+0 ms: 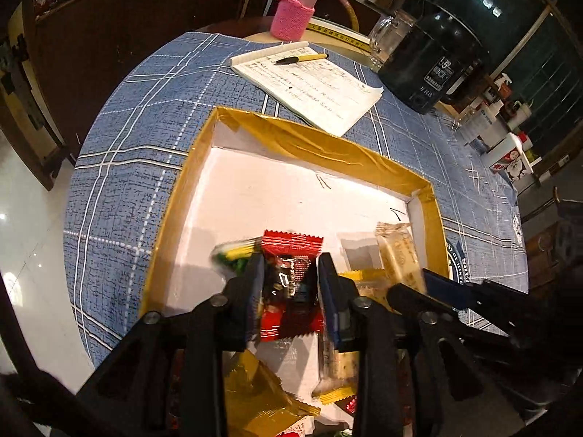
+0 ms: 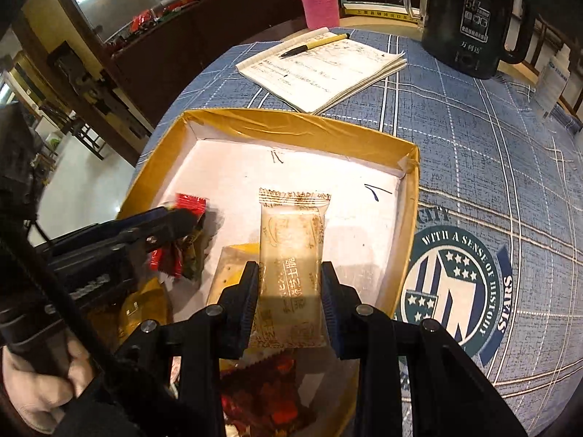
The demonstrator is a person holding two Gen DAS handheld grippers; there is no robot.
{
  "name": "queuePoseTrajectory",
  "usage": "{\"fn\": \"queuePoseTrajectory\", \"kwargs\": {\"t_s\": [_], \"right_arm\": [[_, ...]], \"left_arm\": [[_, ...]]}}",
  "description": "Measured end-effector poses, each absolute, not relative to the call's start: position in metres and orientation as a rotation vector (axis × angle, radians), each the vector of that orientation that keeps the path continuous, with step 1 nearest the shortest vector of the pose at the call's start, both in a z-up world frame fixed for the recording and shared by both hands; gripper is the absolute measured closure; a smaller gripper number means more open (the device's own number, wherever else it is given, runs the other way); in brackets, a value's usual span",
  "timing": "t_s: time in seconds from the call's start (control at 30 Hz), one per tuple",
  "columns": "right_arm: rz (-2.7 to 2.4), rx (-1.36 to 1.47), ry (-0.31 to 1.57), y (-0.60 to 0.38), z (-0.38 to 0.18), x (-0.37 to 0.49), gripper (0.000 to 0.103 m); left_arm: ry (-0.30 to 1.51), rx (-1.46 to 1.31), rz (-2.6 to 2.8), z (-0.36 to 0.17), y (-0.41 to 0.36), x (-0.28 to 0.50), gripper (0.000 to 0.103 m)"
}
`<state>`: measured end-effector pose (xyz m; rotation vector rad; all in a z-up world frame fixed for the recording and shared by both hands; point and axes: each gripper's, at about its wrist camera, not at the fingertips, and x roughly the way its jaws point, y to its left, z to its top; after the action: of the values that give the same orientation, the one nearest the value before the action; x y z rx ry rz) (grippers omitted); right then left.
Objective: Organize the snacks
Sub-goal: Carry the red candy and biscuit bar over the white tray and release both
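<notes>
Over the near half of the gold-rimmed white cardboard tray (image 2: 410, 196), the right hand-held gripper (image 2: 289, 291) clamps a pale translucent cracker packet (image 2: 293, 255), long axis pointing far, while the left hand-held gripper (image 1: 291, 284) beside it pinches a red foil snack packet (image 1: 291, 291).

red snack packet (image 1: 291, 284), blue checked tablecloth (image 1: 145, 127)
</notes>
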<state>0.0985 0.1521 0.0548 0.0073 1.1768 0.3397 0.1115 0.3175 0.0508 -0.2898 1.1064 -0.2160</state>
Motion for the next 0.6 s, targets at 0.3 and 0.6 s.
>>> {"fn": "queuePoseTrajectory", "kwargs": {"t_s": [0.3, 0.6], "right_arm": [[0.293, 0.034, 1.117, 0.145, 0.074, 0.095, 0.06], [0.282, 0.029, 1.055, 0.125, 0.1, 0.047, 0.058]], "left_arm": [[1.01, -0.257, -0.212, 0.083, 0.323, 0.094, 0.046], [0.79, -0.157, -0.045, 0.135, 0.312, 0.024, 0.029]]}}
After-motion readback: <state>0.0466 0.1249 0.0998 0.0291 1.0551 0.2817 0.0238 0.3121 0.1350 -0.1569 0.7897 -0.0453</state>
